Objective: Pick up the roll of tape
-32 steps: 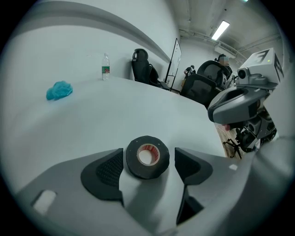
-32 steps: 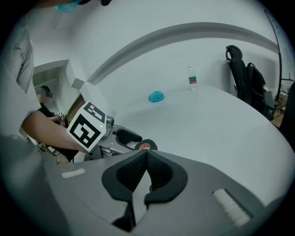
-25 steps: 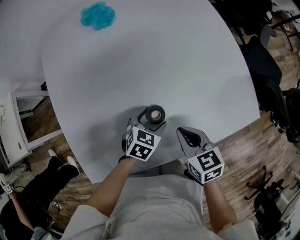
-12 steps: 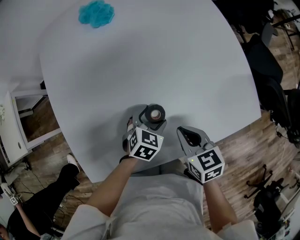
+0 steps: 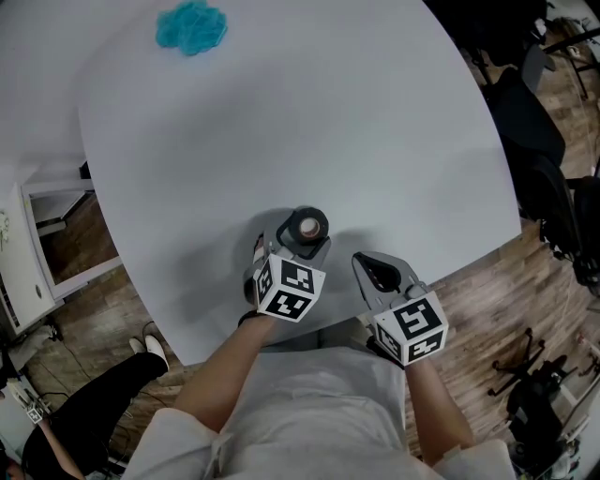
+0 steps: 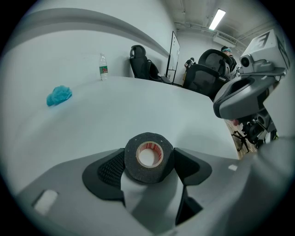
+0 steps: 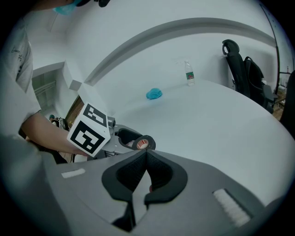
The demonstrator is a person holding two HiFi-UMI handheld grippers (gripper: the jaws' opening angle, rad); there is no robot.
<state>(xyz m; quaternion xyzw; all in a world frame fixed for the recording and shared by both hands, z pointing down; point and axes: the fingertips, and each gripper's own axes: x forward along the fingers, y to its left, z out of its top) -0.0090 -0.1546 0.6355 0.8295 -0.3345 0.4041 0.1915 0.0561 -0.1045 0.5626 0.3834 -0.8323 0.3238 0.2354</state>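
Note:
The roll of black tape (image 5: 307,226) (image 6: 147,157), with a red-and-white core, lies near the front edge of the white table (image 5: 281,122). My left gripper (image 5: 298,240) (image 6: 146,162) straddles it; its jaws have just been closing, and both dark pads now touch the roll's sides. My right gripper (image 5: 367,265) (image 7: 145,154) hovers just to the right, over the table's edge, shut with nothing in it. From the right gripper view the tape (image 7: 144,143) shows between the left gripper's fingers, beside its marker cube (image 7: 90,129).
A crumpled blue cloth (image 5: 191,26) (image 6: 59,95) lies at the far side of the table, with a water bottle (image 6: 103,67) (image 7: 189,73) beyond it. Black office chairs (image 5: 534,141) stand at the right. A person's legs (image 5: 84,412) are on the floor at lower left.
The left gripper's jaws have drawn in onto the tape, and the roll has shifted slightly left. The right gripper has kept still. The person at lower left has moved.

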